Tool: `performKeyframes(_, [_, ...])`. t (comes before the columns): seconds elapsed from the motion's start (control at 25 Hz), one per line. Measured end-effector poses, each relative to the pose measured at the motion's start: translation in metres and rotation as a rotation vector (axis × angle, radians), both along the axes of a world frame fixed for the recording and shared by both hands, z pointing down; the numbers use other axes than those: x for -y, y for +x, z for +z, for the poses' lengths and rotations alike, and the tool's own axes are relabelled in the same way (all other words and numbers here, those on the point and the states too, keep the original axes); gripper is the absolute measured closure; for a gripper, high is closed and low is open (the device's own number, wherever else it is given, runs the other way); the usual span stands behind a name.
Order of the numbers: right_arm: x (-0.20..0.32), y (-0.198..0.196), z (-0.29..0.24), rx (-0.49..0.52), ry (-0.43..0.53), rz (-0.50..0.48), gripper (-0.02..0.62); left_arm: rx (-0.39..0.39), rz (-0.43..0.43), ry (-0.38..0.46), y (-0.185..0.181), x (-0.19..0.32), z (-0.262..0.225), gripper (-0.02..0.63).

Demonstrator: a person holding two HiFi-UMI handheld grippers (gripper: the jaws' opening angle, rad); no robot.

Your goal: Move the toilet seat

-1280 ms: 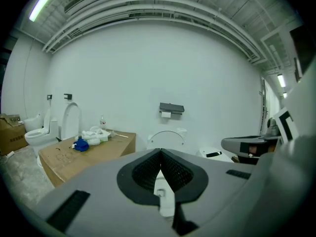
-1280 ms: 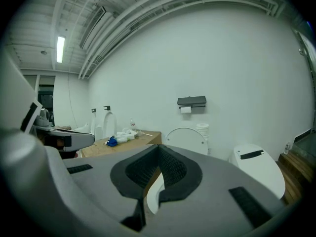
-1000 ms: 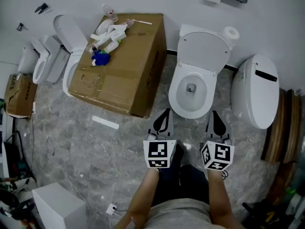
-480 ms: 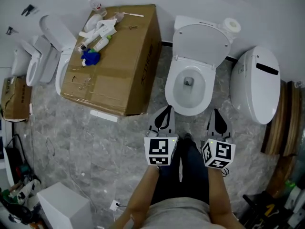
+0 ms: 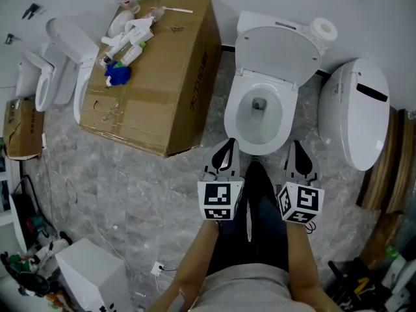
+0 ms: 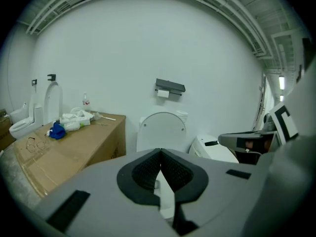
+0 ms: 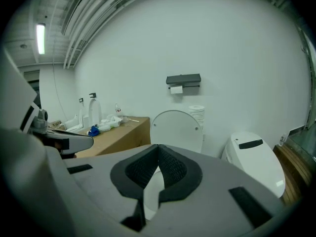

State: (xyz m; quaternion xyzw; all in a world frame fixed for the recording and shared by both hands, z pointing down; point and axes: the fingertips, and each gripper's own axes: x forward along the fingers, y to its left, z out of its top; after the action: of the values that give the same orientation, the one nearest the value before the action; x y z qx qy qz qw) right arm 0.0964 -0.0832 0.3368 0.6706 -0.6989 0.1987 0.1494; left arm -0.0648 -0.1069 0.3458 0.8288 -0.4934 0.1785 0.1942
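With left tool (image 5: 227,146) and right tool (image 5: 296,146) closed, empty, could skid off raised lid (image 5: 276,54) at twelve o'clock, slamming it.

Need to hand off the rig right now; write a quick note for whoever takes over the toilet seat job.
Left gripper: shut, empty, held just short of the toilet bowl front rim.
Right gripper: shut, empty, alongside it, also clear of the bowl.
Toilet seat: raised at the back of the bowl; I can't tell the seat from the lid.
Done: neither gripper is on the seat yet.
Left: reach in, grip the seat, move it.
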Motion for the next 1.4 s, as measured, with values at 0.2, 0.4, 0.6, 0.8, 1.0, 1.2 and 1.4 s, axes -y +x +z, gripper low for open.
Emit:
performKeyframes(0.2, [0.021,0.012,0.022,0.011,-0.041,-0.031,0.58,0.018,-0.003,-0.035,0.017,0.017,0.018,0.592])
performKeyframes(0.4, [0.037,0.024,0.042,0.026,-0.07,-0.052,0.58,0.026,0.013,-0.051,0.035,0.035,0.034,0.592])
performKeyframes(0.6, [0.048,0.039,0.059,0.023,-0.101,-0.075,0.58,0.042,0.036,-0.072,0.057,0.051,0.05,0.592])
performKeyframes(0.8, [0.061,0.054,0.077,0.037,-0.126,-0.079,0.58,0.035,0.033,-0.102,0.072,0.064,0.066,0.592])
performKeyframes(1.0, [0.065,0.058,0.101,0.065,-0.165,-0.09,0.578,0.067,0.022,-0.135,0.071,0.069,0.084,0.592])
performKeyframes(1.2, [0.065,0.053,0.122,0.087,-0.206,-0.119,0.578,0.094,0.03,-0.159,0.066,0.071,0.101,0.592])
performKeyframes(1.4, [0.057,0.048,0.141,0.11,-0.235,-0.113,0.578,0.096,0.016,-0.193,0.054,0.067,0.123,0.592])
